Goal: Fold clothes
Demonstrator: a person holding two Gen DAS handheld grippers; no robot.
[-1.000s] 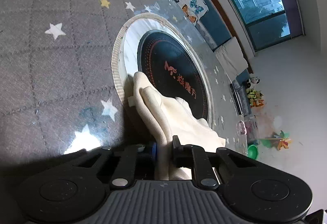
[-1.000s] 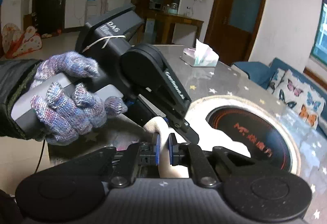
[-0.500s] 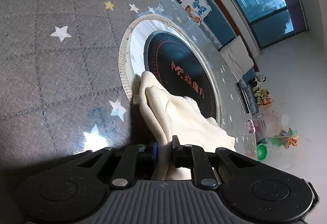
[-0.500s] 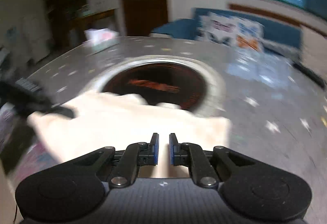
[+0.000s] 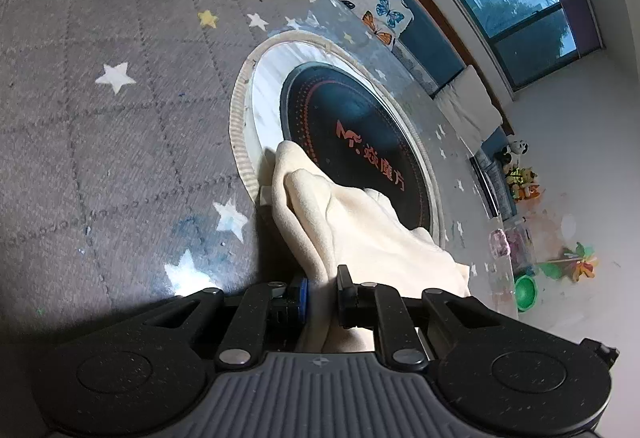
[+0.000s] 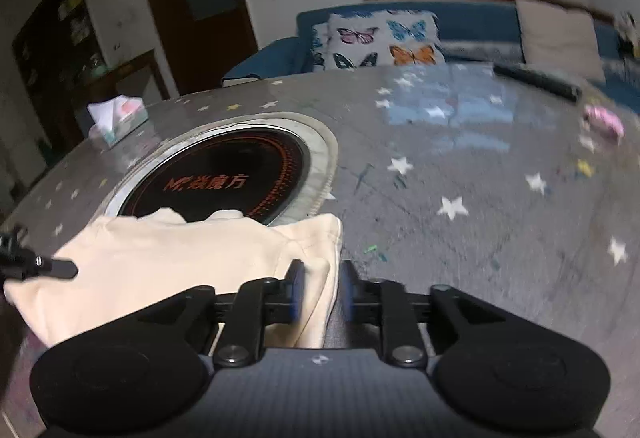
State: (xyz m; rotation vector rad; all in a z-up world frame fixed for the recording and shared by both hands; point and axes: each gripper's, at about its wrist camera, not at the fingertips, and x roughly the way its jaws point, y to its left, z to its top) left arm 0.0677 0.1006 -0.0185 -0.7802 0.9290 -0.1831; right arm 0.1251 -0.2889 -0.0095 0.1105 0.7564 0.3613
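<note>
Two grippers share my cream cloth (image 6: 168, 258): left gripper (image 5: 322, 292) pinches it so it stays put, right gripper (image 6: 320, 288) stands narrowly apart around its edge.

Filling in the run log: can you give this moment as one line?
task: fold clothes | left gripper: shut on cream garment | right gripper: open around garment edge | surface: star-print table

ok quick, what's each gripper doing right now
Left gripper: closed on the cream garment.
Right gripper: jaws parted around the garment's edge, not clamping it.
</note>
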